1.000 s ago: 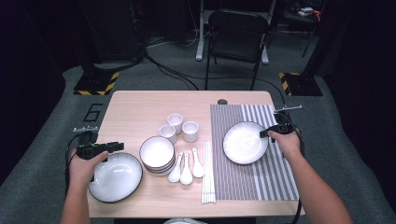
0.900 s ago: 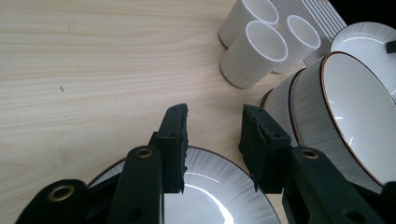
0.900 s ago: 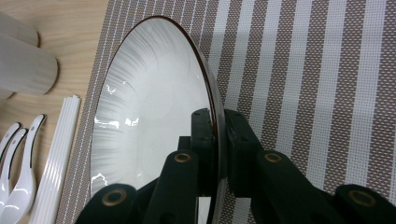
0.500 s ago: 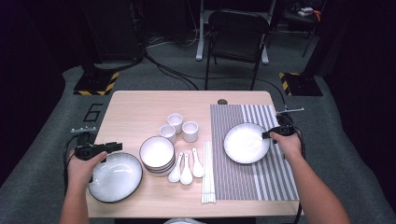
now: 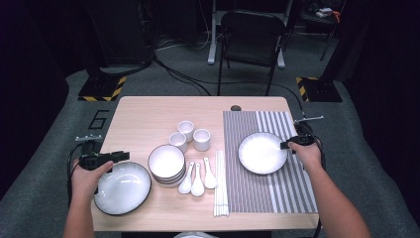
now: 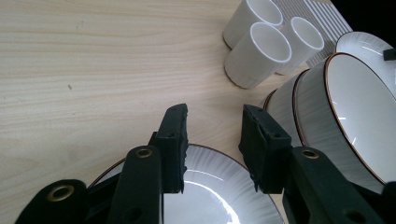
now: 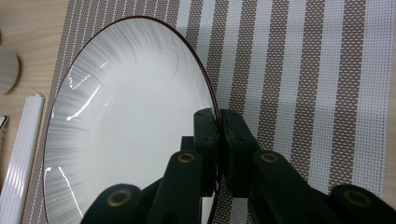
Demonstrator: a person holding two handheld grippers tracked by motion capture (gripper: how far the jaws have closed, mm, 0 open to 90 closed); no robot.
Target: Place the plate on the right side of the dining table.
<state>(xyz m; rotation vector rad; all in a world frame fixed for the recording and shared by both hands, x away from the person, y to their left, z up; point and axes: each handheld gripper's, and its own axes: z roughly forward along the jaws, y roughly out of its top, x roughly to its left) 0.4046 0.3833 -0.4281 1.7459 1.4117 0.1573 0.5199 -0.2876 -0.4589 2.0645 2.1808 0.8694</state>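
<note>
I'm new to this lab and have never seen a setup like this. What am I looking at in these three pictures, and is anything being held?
A person sits at a wooden table with a hand-held two-jaw tool in each hand. One camera looks down from above; the other two ride on the tools and look along their black jaws. On the table lie three white cups, a stack of bowls, three spoons, white chopsticks and a striped placemat. The right tool is shut on the rim of a plate on the placemat. The left tool is open, its jaws over the edge of a second plate, not gripping it.
</note>
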